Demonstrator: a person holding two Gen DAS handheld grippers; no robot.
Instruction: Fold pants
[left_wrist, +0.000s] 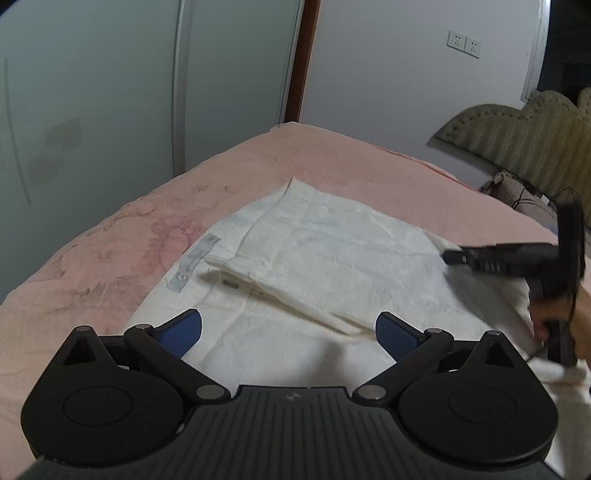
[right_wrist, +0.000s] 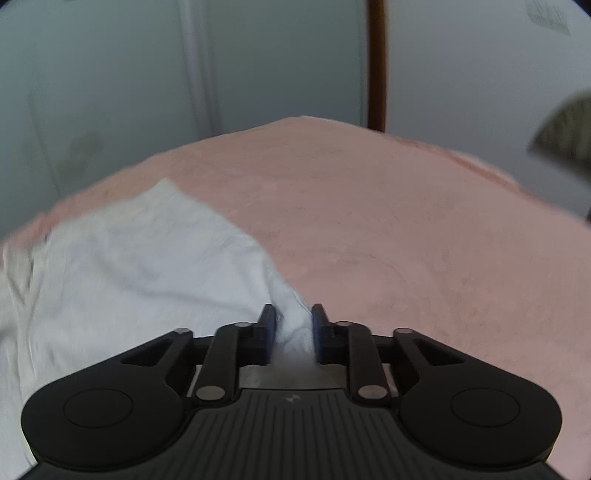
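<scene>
White pants (left_wrist: 325, 258) are laid partly folded on the pink bedspread (left_wrist: 129, 236), a grey label (left_wrist: 194, 264) exposed at the left edge. The right edge of the fabric is pinched between the blue pads of the right gripper (right_wrist: 293, 328). The left gripper (left_wrist: 289, 328) is held above the near fabric, jaws wide apart, nothing between them.

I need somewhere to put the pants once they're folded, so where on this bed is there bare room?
Bare pink bedspread lies right of the white pants, up to the bed's far edge. Crowded: the pants' right edge, where the right gripper pinches fabric.
</scene>
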